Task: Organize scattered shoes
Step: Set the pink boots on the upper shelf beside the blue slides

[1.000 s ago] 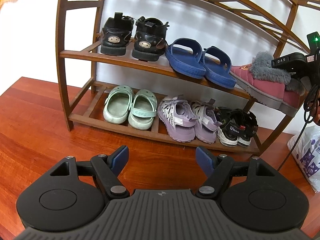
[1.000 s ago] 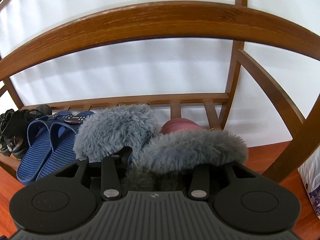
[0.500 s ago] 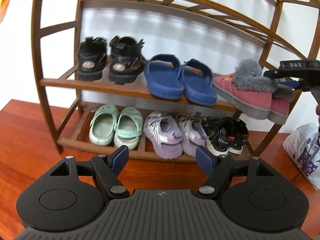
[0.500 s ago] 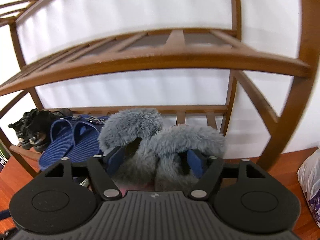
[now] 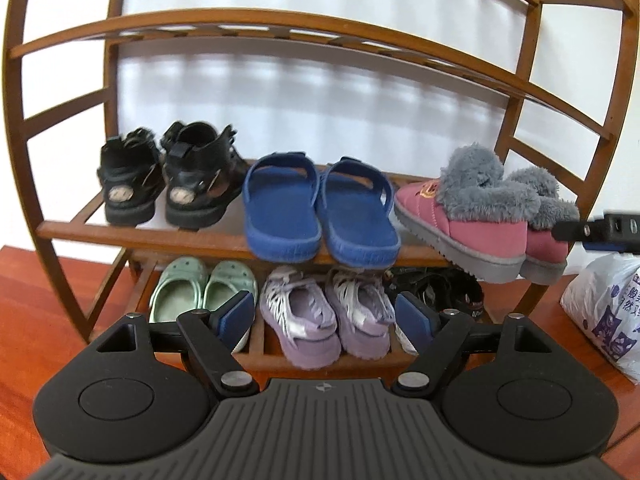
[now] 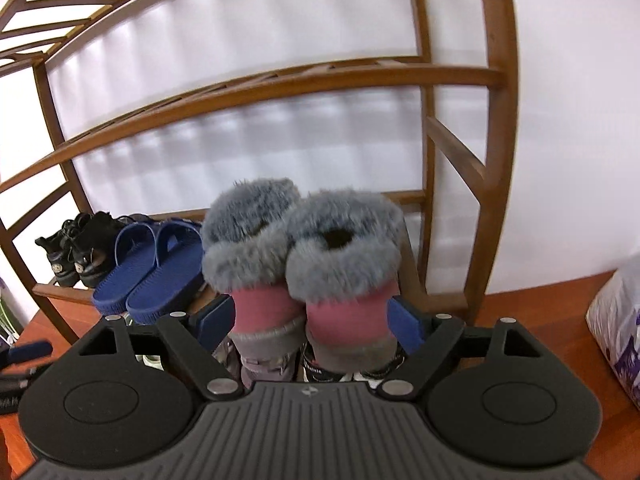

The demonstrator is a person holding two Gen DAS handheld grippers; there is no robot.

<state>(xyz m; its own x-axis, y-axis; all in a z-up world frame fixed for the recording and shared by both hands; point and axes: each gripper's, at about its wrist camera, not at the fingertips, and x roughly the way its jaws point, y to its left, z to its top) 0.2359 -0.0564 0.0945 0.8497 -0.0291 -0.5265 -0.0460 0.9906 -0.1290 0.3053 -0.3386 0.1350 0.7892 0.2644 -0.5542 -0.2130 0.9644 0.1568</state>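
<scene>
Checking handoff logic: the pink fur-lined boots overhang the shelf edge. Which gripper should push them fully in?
Right. The right gripper is open with its pads either side of the pink boots' heels. The left gripper hangs open further left, before the lower shelf.

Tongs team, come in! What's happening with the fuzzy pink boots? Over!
Both tongs open: left, right. Pink grey-furred boots sit on the wooden rack's shelf, heels overhanging. Nothing in the way.

The shoe rack (image 5: 280,32) is showing smooth, varnished wood; the pink boots (image 6: 320,312) are wearing matt cloth (cuffs shaggy grey fur); the blue slippers (image 5: 320,208) are looking rubbery.
</scene>
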